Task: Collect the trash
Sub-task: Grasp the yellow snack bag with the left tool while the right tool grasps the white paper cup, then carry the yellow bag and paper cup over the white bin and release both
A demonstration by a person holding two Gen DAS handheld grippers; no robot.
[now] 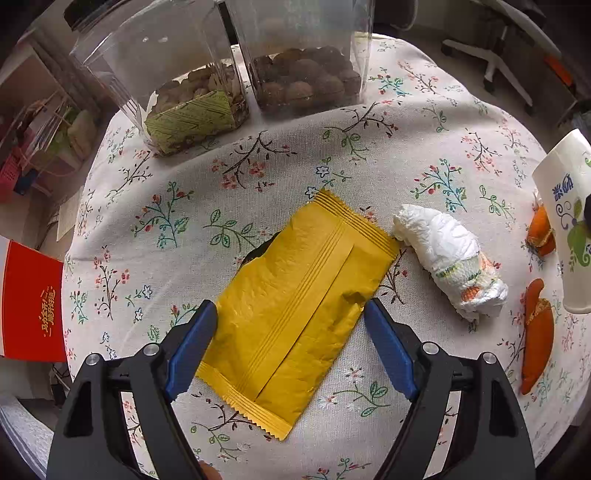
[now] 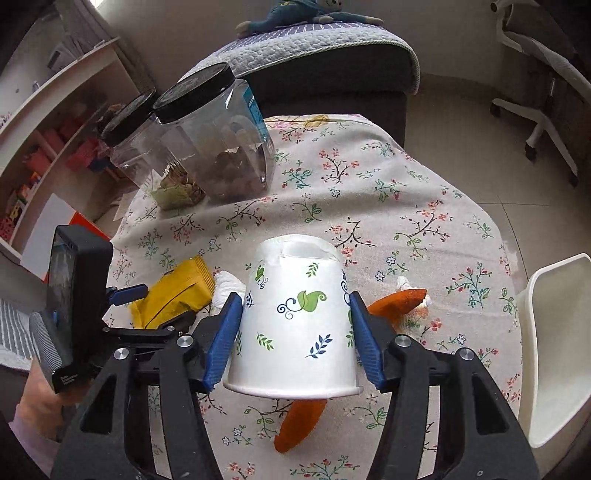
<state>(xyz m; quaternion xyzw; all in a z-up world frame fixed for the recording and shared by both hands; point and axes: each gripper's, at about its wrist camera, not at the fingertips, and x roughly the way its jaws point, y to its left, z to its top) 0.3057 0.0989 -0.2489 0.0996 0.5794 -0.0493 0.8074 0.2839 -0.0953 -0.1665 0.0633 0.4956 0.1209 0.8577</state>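
Round table under a floral tablecloth (image 1: 406,155); around it a pale tiled floor, a grey sofa (image 2: 332,74) with a quilted cover and a plush toy (image 2: 295,14) at 12 o'clock in the right wrist view, open shelving (image 2: 55,122) at 9 to 10 o'clock, a white office chair (image 2: 543,110) at 2 o'clock, a white bin (image 2: 554,332) at 3 o'clock beside the table edge.

Two clear plastic jars with black lids at 11 to 12 o'clock in the left wrist view, standing side by side: left jar (image 1: 155,85) holding pale nuts and a green packet; right jar (image 1: 306,66) about a third full of walnuts.

Left gripper (image 1: 291,314): jaws spread, straddling the near end of the yellow wrapper (image 1: 295,314) that lies flat on the cloth, pads beside its edges without squeezing it; crumpled tissue (image 1: 450,258) at 3 o'clock of the wrapper, just beside its corner; orange peel pieces (image 1: 535,332) farther toward 3 to 4 o'clock.

Right gripper (image 2: 295,328): jaws pinching an inverted paper cup (image 2: 295,317) by its sides, rim toward the camera, raised above the cloth; peel beneath and at its 3 o'clock.
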